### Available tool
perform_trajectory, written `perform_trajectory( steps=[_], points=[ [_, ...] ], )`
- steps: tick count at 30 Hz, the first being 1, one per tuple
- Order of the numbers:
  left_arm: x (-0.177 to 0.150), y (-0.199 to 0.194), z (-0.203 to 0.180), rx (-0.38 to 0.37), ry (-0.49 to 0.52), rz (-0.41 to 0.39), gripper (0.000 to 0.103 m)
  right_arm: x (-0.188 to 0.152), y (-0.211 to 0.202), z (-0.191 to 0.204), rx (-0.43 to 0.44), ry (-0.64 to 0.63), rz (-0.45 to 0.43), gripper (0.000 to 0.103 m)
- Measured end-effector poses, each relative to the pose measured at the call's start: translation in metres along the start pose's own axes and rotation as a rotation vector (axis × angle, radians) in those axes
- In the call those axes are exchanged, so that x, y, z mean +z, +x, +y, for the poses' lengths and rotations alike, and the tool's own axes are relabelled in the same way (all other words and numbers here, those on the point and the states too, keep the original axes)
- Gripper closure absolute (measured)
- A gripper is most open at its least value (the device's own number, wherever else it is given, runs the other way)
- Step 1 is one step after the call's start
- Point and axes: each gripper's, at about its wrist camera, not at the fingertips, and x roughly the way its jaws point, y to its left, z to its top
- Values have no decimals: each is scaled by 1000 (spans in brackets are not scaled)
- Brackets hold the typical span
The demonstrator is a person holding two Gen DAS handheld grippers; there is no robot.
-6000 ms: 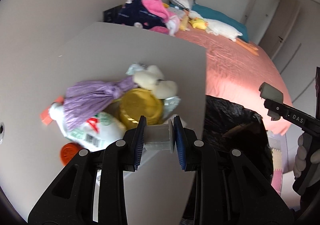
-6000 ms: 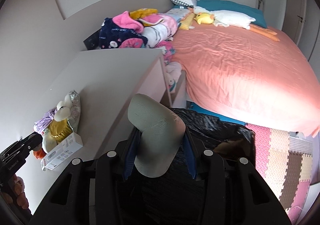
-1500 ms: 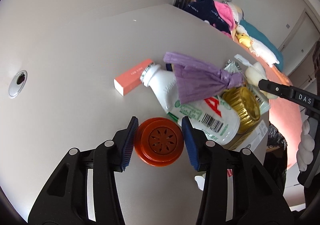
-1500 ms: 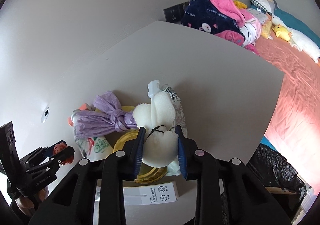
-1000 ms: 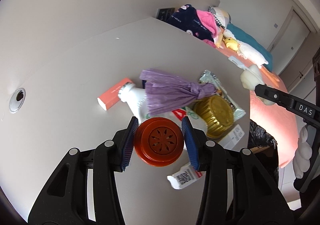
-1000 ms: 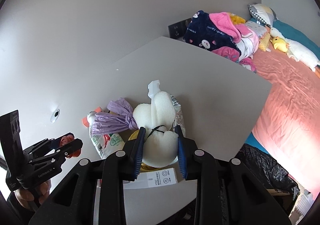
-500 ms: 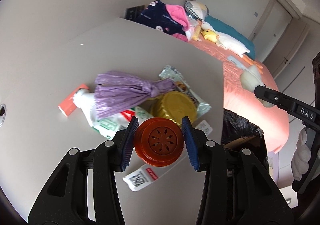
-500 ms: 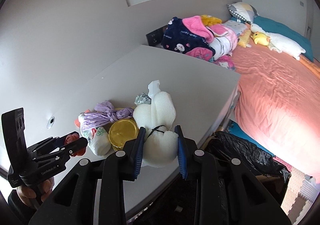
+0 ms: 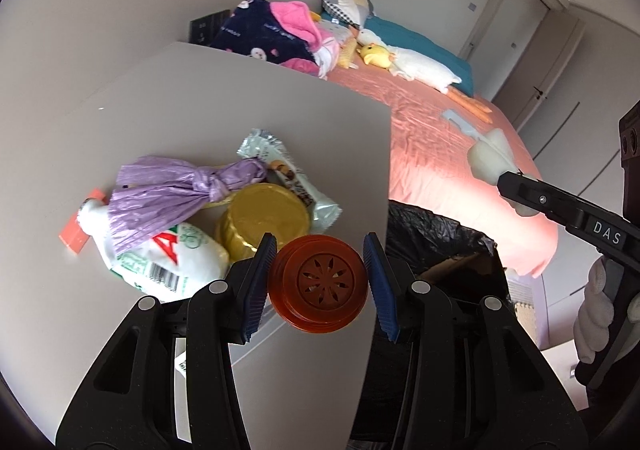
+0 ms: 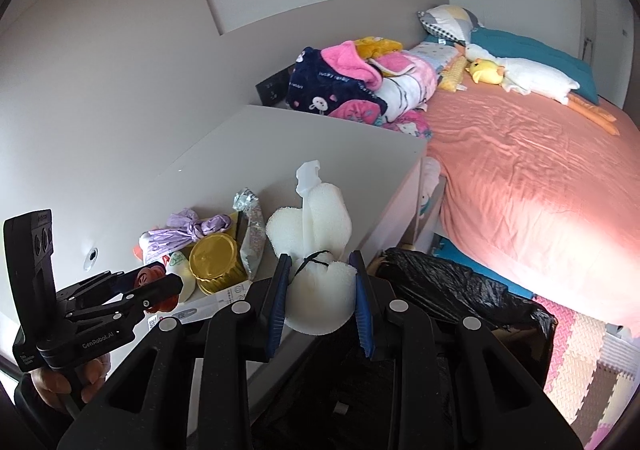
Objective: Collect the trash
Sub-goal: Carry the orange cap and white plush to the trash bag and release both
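Left wrist view: round orange-red plastic lid with a flower cut-out clamped edge-on in the jaws of the left gripper, held over the near edge of the grey counter, beside the black-lined trash bin. Right wrist view: white foam piece tied with black thread pinched in the narrow jaws of the right gripper, above the bin's rim.

Progress, judged: two items lifted, neither dropped in. Left on the counter: knotted purple plastic bag, white plastic bottle with red and green print, round gold tin, silver snack wrapper, small salmon-pink box, white printed carton.

Compared with 1.5 s earlier: lid raised from the counter surface and carried toward the bin; foam piece taken off the pile and moved out past the counter edge.
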Motion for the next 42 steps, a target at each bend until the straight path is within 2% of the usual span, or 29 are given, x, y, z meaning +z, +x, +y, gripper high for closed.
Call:
perform_trajectory(
  steps=[23, 32, 33, 34, 36, 37, 42],
  points=[
    [0, 22, -66, -130, 128, 64, 59, -28, -45, -56, -86, 120, -48, 72],
    [-3, 30, -88, -193, 179, 118, 58, -38, -64, -73, -108, 170, -73, 72],
    [-3, 33, -90, -221, 183, 143, 53, -40, -67, -76, -106, 175, -78, 70],
    [-4, 36, -92, -248, 181, 169, 35, -42, -72, -79, -96, 183, -86, 62],
    [-5, 39, -96, -277, 171, 198, 6, -46, -78, -84, -101, 202, -103, 44],
    [-6, 39, -99, -291, 175, 202, 6, -48, -83, -87, -109, 213, -120, 40],
    [-9, 44, -109, -286, 206, 232, 6, -54, -90, -99, -123, 264, -131, 39]
  ],
)
